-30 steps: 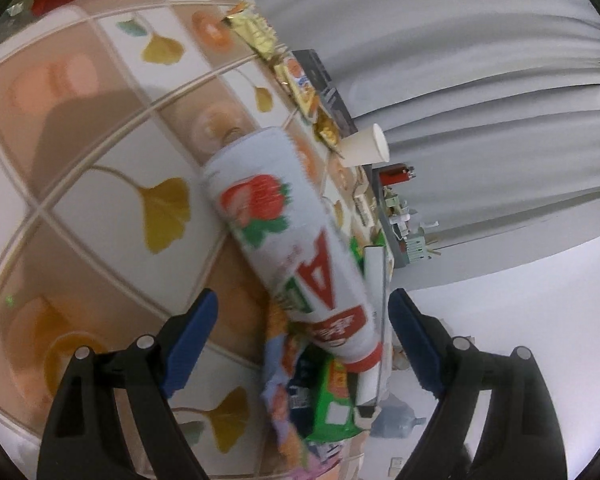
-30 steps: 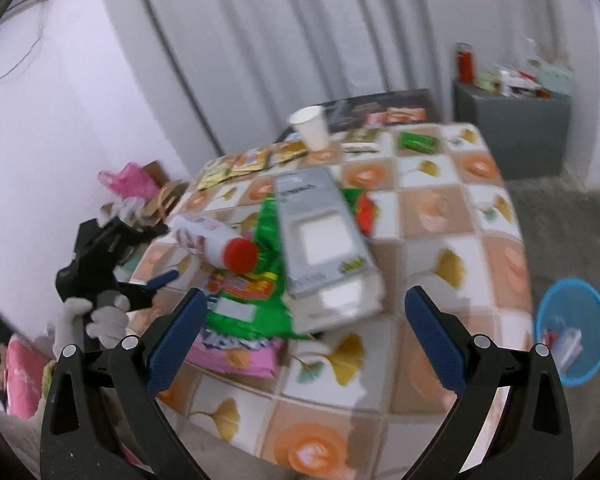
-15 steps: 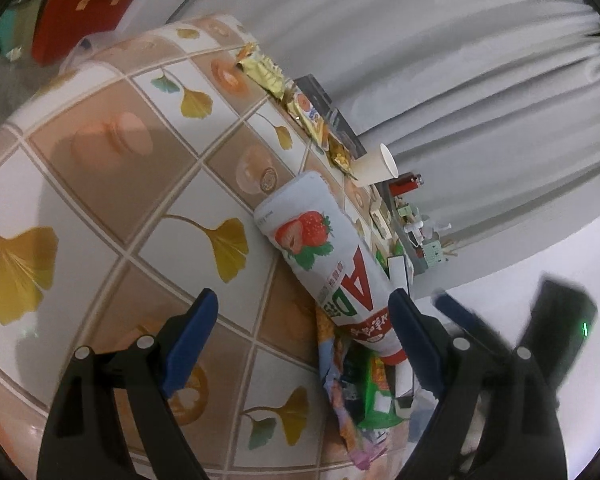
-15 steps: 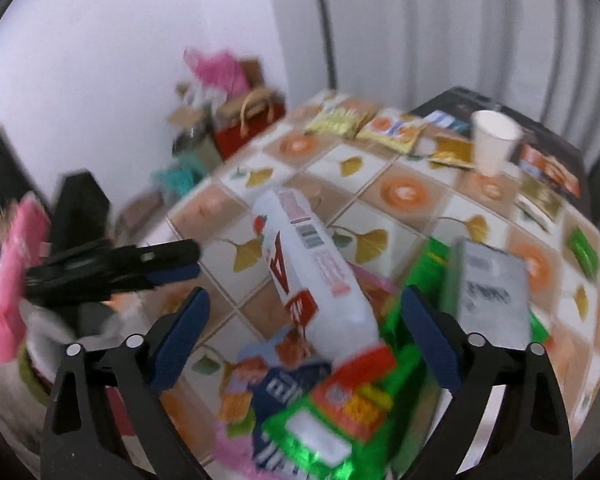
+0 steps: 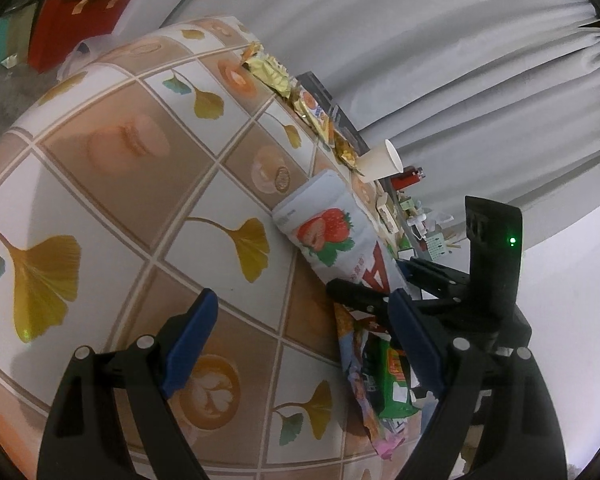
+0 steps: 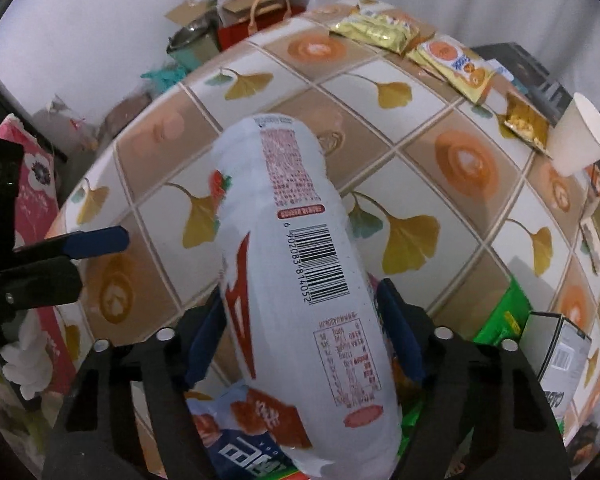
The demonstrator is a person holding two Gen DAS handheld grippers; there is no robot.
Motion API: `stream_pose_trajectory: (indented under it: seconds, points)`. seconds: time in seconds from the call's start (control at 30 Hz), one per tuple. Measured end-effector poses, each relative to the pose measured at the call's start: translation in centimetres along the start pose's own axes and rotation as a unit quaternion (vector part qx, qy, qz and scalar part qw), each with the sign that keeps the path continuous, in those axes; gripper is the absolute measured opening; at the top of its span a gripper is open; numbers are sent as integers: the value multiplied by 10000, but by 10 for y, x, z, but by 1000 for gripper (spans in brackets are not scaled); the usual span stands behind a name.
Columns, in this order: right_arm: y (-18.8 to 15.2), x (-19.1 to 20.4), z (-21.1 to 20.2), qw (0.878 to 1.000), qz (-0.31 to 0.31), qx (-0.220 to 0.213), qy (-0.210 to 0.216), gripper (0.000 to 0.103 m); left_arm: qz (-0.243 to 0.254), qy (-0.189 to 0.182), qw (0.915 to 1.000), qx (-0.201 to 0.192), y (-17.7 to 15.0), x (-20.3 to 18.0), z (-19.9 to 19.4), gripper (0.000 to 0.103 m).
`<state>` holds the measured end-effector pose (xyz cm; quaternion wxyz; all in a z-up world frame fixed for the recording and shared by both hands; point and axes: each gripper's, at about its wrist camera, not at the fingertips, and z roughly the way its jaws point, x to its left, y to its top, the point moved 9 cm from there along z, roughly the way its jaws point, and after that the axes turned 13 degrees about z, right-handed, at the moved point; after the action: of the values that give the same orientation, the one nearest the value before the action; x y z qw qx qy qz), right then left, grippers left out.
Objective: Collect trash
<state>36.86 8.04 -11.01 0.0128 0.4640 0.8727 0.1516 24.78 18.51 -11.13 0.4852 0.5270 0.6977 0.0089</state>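
Right wrist | right tongs point(image 6: 300, 344) clamp bottle point(image 6: 300, 264), base pointing away | left tongs point(image 5: 304, 344) spread

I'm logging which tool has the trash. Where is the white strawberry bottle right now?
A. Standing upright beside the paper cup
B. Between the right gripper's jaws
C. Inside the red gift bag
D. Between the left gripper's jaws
B: the white strawberry bottle lies between the right gripper jaws, while the left gripper is open over bare tablecloth.

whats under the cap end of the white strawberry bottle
The white strawberry-print bottle lies with its cap end on crumpled snack wrappers: a blue one and a green one. The cap itself and the tablecloth beneath are covered.
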Motion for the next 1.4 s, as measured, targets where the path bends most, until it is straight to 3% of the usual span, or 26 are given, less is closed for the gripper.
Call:
stream_pose_trajectory:
  seconds: [0.2, 0.5, 0.7, 0.83, 0.97, 1.07, 1.2, 1.4]
  points:
    - [0, -4, -8, 9996, 252, -28, 151, 66, -31, 43, 10000, -23, 0, 5, -2, 85]
    - [-2, -18, -67, 9836, 1331, -620, 1046, 65, 94, -24, 9999, -73, 0, -8, -10, 85]
    - [-34, -50, -160, 9474, 2198, -1520, 1760, 64, 448, -253, 9987, 13, -1, -41, -7, 85]
    - [-85, -79, -229, 9174, 2690, -2162, 1983, 64, 818, -535, 9951, 175, -5, -78, 6, 85]
    - [-142, -102, -270, 8942, 3120, -2428, 2102, 63, 1181, -900, 9879, 450, -11, -121, 23, 85]
    - [-185, -117, -287, 8800, 3450, -2560, 2025, 63, 1455, -1103, 9809, 671, -17, -154, 38, 85]
    - [-238, -122, -289, 8572, 3857, -2548, 2271, 63, 1649, -1276, 9726, 1027, -24, -187, 60, 85]
    - [-278, -116, -248, 8446, 4225, -1976, 2627, 64, 1692, -895, 9691, 1553, -30, -203, 105, 85]
